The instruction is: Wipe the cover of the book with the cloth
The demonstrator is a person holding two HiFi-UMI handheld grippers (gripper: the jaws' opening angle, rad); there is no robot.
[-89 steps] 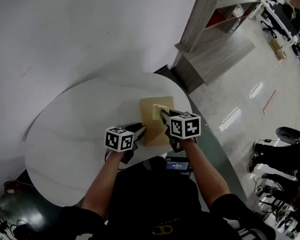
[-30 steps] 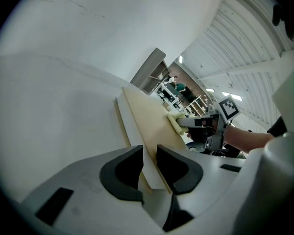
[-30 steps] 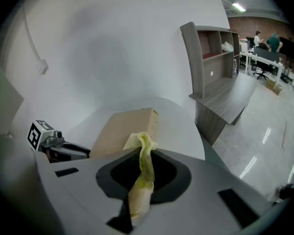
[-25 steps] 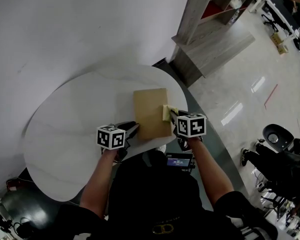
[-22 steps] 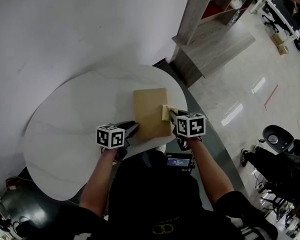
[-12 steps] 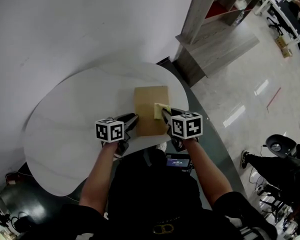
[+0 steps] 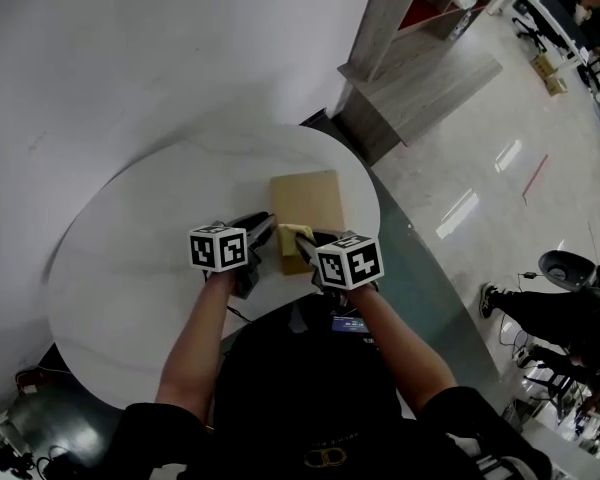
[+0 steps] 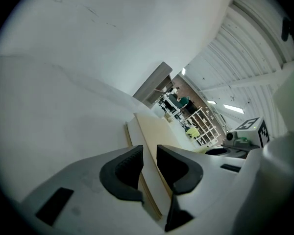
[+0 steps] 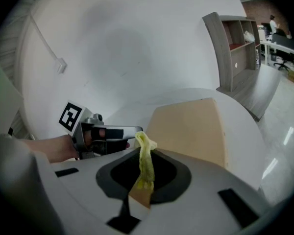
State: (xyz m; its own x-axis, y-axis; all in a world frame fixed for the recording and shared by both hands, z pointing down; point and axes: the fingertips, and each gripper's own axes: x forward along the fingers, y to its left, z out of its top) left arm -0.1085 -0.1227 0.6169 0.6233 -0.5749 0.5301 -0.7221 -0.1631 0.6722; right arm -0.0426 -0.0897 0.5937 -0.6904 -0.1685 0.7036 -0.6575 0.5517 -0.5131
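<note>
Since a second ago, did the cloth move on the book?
Yes. The cloth slid across the book, from its right edge toward its left edge.

Open office: desks [image 9: 283, 41], shelf unit [image 7: 420, 38]

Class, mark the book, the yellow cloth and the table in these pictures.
book [image 7: 315, 196], head view, bare tan cover.
yellow cloth [image 9: 146, 161], right gripper view, middle of the upright strip.
table [image 7: 130, 268], head view, bare white top.
</note>
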